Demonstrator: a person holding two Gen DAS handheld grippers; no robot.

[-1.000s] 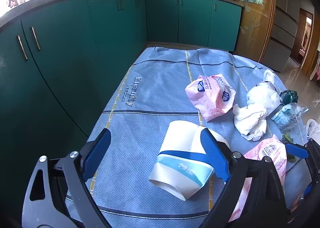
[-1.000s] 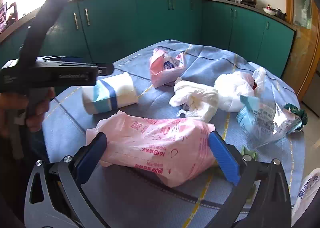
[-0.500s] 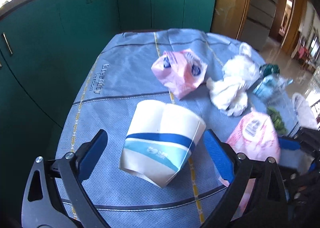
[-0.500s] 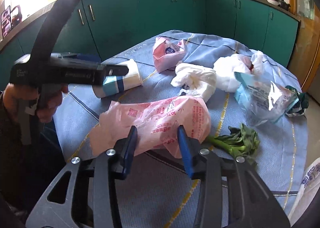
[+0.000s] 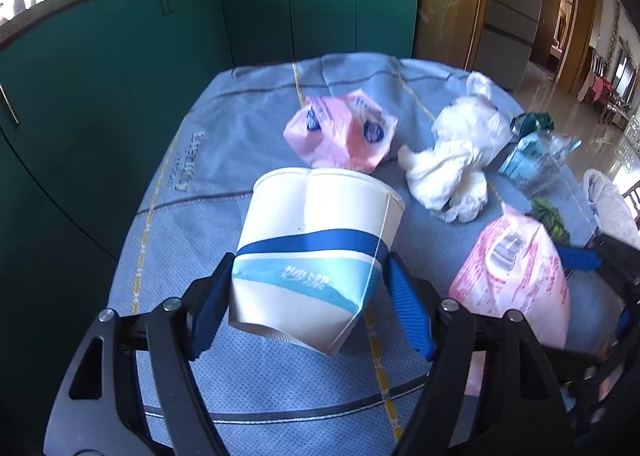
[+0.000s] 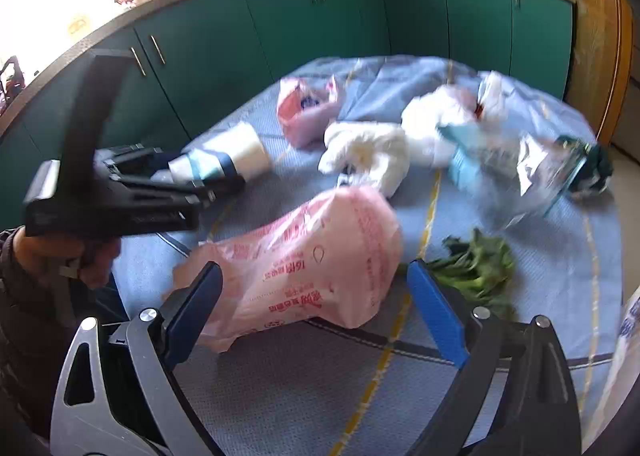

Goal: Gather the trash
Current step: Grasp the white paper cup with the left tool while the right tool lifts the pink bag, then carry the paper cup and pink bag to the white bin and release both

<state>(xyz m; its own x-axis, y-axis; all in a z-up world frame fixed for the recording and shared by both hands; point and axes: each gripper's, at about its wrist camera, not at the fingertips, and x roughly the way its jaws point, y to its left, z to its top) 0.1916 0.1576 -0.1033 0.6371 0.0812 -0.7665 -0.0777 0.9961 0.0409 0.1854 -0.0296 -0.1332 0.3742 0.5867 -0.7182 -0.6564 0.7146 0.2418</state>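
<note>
A crushed white paper cup (image 5: 316, 256) with blue bands lies on its side on the blue tablecloth (image 5: 224, 144). My left gripper (image 5: 308, 296) is shut on it, one pad at each side; it also shows in the right wrist view (image 6: 208, 180) holding the cup (image 6: 232, 156). A pink plastic bag (image 6: 316, 264) with red print lies in front of my right gripper (image 6: 316, 308), whose jaws stand wide apart on either side of the bag's near end. The same bag (image 5: 516, 276) shows at the right of the left wrist view.
Further back lie a smaller pink bag (image 5: 344, 132), crumpled white tissue and a white bag (image 5: 452, 168), a clear blue-printed wrapper (image 6: 508, 164), a dark green wrapper (image 6: 592, 164) and leafy greens (image 6: 476, 268). Green cabinets (image 5: 120, 68) stand behind and left.
My left gripper closed on the paper cup. My right gripper, nearly shut on the pink bag half a second ago, has opened wide, and the bag has bunched up between its fingers.
</note>
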